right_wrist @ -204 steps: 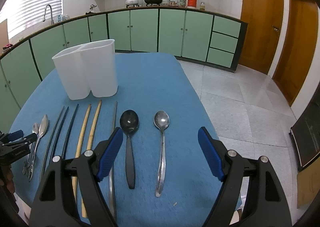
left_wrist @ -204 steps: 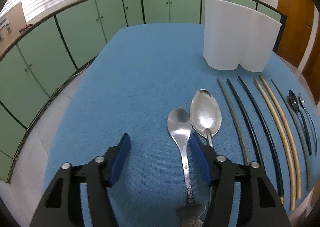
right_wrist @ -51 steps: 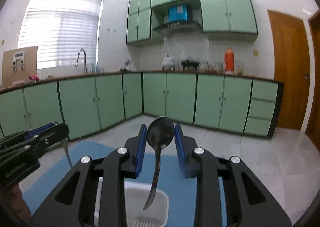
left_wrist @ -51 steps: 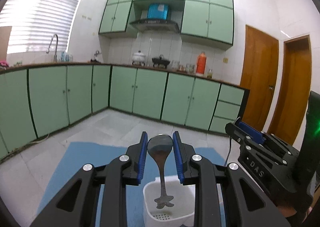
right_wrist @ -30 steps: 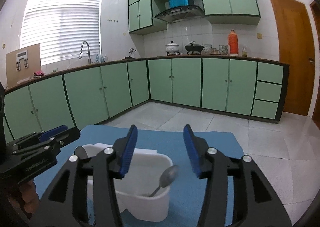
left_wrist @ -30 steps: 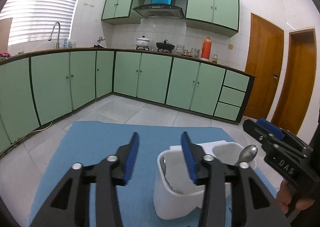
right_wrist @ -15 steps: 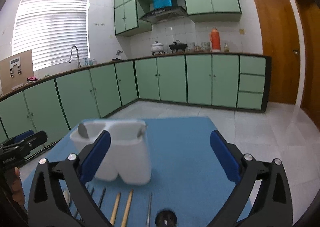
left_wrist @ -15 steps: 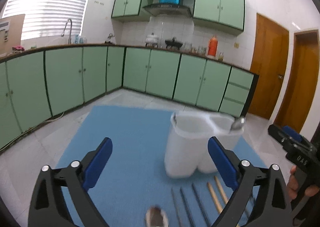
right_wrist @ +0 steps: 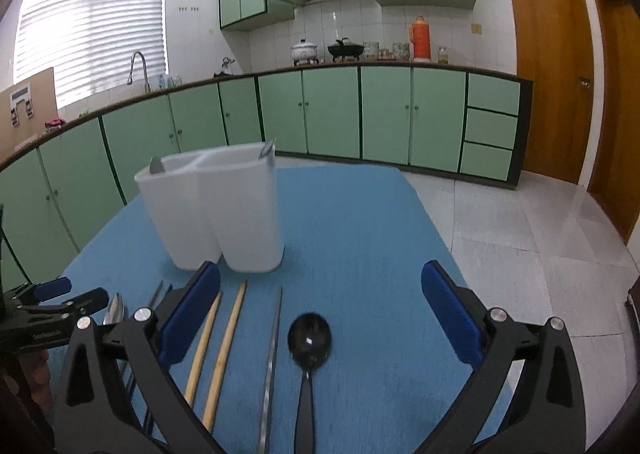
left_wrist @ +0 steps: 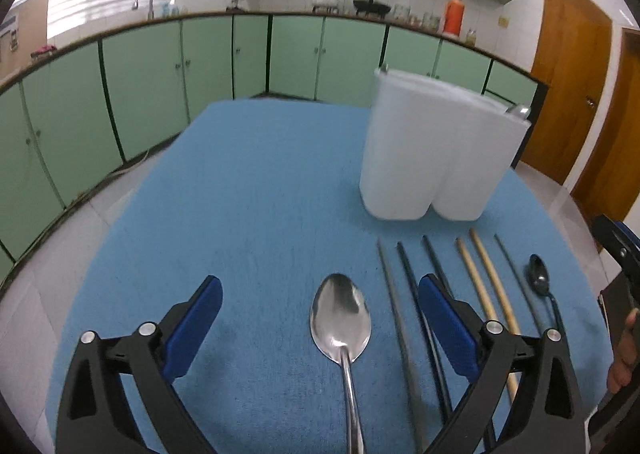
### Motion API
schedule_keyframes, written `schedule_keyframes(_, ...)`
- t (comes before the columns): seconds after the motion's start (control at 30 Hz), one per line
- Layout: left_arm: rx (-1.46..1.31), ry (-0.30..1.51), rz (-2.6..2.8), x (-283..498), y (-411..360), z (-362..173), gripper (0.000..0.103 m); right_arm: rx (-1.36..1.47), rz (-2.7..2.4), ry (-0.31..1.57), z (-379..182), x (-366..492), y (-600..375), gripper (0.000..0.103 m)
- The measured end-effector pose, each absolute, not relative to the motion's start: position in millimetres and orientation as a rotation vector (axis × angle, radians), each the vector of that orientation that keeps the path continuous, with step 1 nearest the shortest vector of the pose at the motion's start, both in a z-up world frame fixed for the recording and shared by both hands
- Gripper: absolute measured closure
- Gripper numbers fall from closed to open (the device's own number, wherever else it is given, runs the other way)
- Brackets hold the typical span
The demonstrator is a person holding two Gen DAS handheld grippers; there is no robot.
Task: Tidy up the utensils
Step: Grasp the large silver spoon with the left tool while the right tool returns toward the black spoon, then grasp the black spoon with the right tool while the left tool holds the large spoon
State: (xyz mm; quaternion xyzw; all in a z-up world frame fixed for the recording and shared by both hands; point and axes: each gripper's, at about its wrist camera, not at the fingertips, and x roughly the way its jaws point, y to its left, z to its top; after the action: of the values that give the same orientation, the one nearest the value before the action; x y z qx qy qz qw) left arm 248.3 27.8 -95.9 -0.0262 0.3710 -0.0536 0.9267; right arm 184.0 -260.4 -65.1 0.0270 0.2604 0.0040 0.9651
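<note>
The left gripper (left_wrist: pixel 320 318), black-framed with blue pads, hangs over the near part of the blue cloth-covered table (left_wrist: pixel 248 190). Its jaws have just been opening and now stand wide apart, gripping nothing. A large polished steel spoon (left_wrist: pixel 341 320) lies flat on the cloth between the two fingers, bowl pointing away, untouched by either pad.

To the right of that spoon lie three dark chopsticks (left_wrist: pixel 404 294) and a pair of pale wooden chopsticks (left_wrist: pixel 486 278), roughly parallel. One further thin dark stick and a small black spoon (left_wrist: pixel 539 276) follow at the right end of the row.

The right gripper (right_wrist: pixel 320 318), of the same build, has also just been opening; its jaws are spread wide and carry nothing. The black spoon (right_wrist: pixel 310 340) lies on the cloth between its fingers, clear of both pads. A grey metal chopstick (right_wrist: pixel 274 338) lies just left of it, then the wooden pair (right_wrist: pixel 224 338).

The white plastic two-compartment utensil holder (right_wrist: pixel 224 210) stands upright on the cloth beyond the row. One spoon end (right_wrist: pixel 155 165) shows above the rim of its left compartment and another (right_wrist: pixel 267 150) above the rim of the right compartment. In the left wrist view the same holder (left_wrist: pixel 436 150) stands right of centre.

Green cabinets (right_wrist: pixel 332 114) line the room behind.
</note>
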Motion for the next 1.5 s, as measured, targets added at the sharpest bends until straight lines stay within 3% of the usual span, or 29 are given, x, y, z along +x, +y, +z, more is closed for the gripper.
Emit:
schedule_keyframes(0.13, -0.048, 0.786, -0.092, 255, 26, -105, 0.009, 0.055, 0.007, 0.539, -73, 185, -261, 0.005)
schedule_keyframes(0.2, -0.047, 0.802, -0.098, 258, 25, -108, 0.017, 0.061, 0.006, 0.544, -75, 186, -262, 0.005)
schedule_keyframes(0.37, -0.041, 0.836, -0.123, 262, 23, -116, 0.023, 0.068, 0.003, 0.552, -78, 190, -265, 0.005)
schedule_keyframes(0.43, -0.041, 0.854, -0.137, 264, 22, -119, 0.036, 0.066, 0.003, 0.559, -81, 190, -264, 0.005)
schedule_keyframes(0.53, -0.041, 0.854, -0.141, 264, 21, -120, 0.046, 0.061, 0.007, 0.564, -81, 192, -262, 0.005)
schedule_keyframes(0.6, -0.043, 0.854, -0.153, 264, 21, -120, 0.064, 0.058, 0.01, 0.568, -81, 194, -260, 0.005)
schedule_keyframes(0.63, -0.045, 0.855, -0.161, 263, 20, -120, 0.068, 0.057, 0.012, 0.572, -81, 194, -259, 0.005)
schedule_keyframes(1.03, -0.042, 0.776, -0.172, 250, 19, -105, 0.068, -0.033, 0.016, 0.692, -90, 207, -244, 0.006)
schedule_keyframes(1.2, -0.057, 0.763, -0.181, 249, 22, -101, 0.068, -0.011, 0.007, 0.763, -101, 220, -244, 0.028)
schedule_keyframes(1.5, -0.055, 0.758, -0.196, 249, 22, -102, 0.068, 0.034, -0.009, 0.851, -116, 234, -253, 0.04)
